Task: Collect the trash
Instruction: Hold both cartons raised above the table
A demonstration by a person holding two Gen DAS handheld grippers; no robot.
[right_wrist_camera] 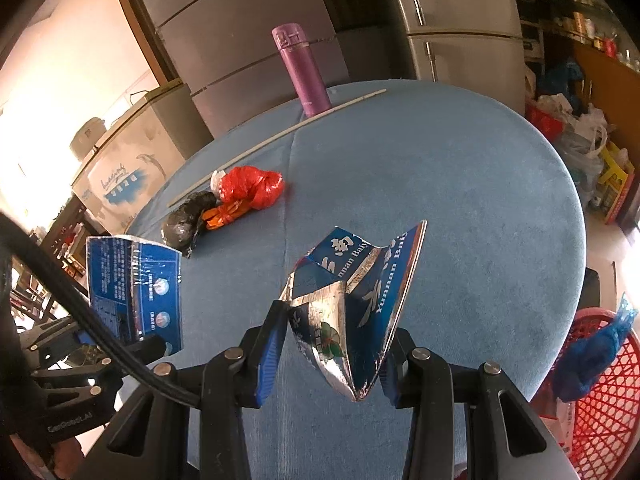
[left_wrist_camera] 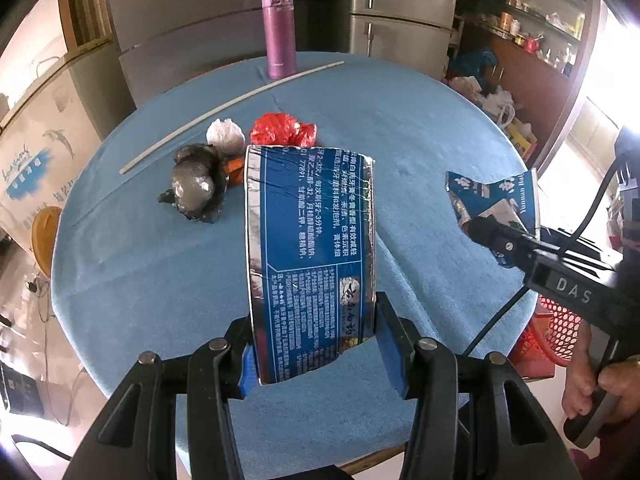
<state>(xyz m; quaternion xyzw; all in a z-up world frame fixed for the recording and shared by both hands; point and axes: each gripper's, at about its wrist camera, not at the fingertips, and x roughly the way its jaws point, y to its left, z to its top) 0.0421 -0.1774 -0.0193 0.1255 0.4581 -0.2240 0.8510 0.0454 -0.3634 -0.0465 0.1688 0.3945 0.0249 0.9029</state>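
My left gripper [left_wrist_camera: 316, 356] is shut on a flattened blue toothpaste box piece [left_wrist_camera: 312, 252] and holds it above the blue round table [left_wrist_camera: 140, 264]; it also shows in the right wrist view [right_wrist_camera: 134, 292]. My right gripper [right_wrist_camera: 332, 356] is shut on a crumpled blue and silver box piece [right_wrist_camera: 352, 304], seen at the right in the left wrist view [left_wrist_camera: 496, 200]. A dark crumpled bag [left_wrist_camera: 196, 188], a white wad [left_wrist_camera: 225, 133], a red plastic bag [left_wrist_camera: 282, 130] and an orange scrap [right_wrist_camera: 222, 214] lie together on the table.
A purple thermos bottle [left_wrist_camera: 279, 32] stands at the table's far edge beside a long white stick [left_wrist_camera: 224, 108]. A red mesh basket [right_wrist_camera: 604, 396] with a blue bag [right_wrist_camera: 592, 356] in it stands off the table's right edge. Refrigerators and shelves stand behind.
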